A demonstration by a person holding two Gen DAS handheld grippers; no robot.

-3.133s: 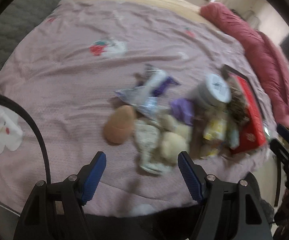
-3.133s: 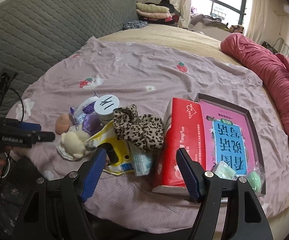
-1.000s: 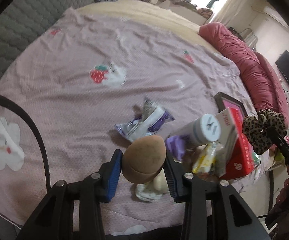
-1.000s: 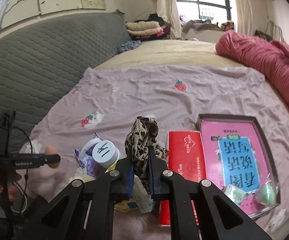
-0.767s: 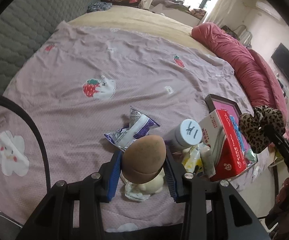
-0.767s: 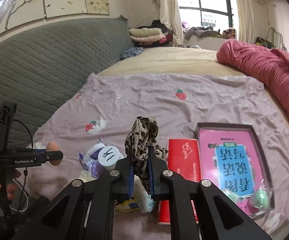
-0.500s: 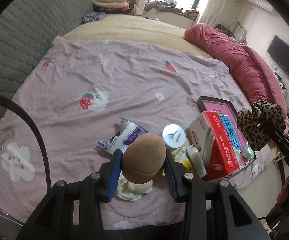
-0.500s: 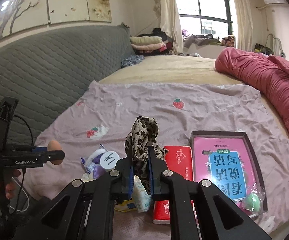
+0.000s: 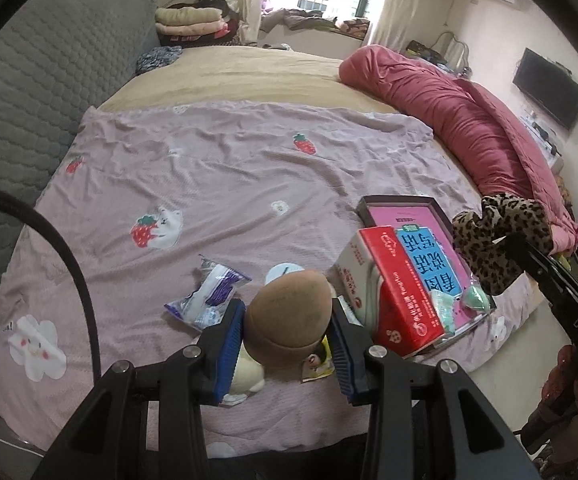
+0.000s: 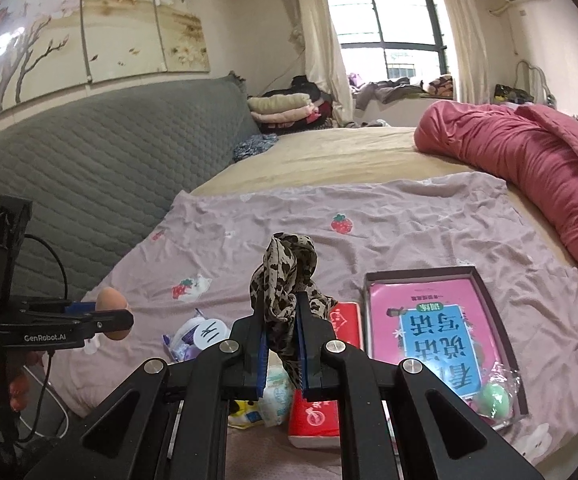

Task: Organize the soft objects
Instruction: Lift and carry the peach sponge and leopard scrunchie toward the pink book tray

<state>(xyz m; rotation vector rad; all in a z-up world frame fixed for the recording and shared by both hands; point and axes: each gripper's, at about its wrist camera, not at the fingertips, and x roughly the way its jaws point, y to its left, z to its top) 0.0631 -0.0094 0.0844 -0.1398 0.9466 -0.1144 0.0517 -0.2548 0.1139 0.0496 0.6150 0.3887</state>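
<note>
L gripper (image 9: 289, 320) clamps tan sponge (image 9: 287, 314), R gripper (image 10: 281, 340) pinches leopard scrunchie (image 10: 285, 276); red box (image 9: 393, 292), book tray (image 10: 477, 280) lie below.

One brown sponge egg (image 9: 287, 312), one leopard scrunchie (image 10: 285, 276), one red tissue pack (image 9: 393, 292), one pink book (image 10: 437, 328), one white-lidded jar (image 10: 209, 334).

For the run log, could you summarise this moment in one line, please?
left gripper: shut on sponge | right gripper: shut on scrunchie
</note>
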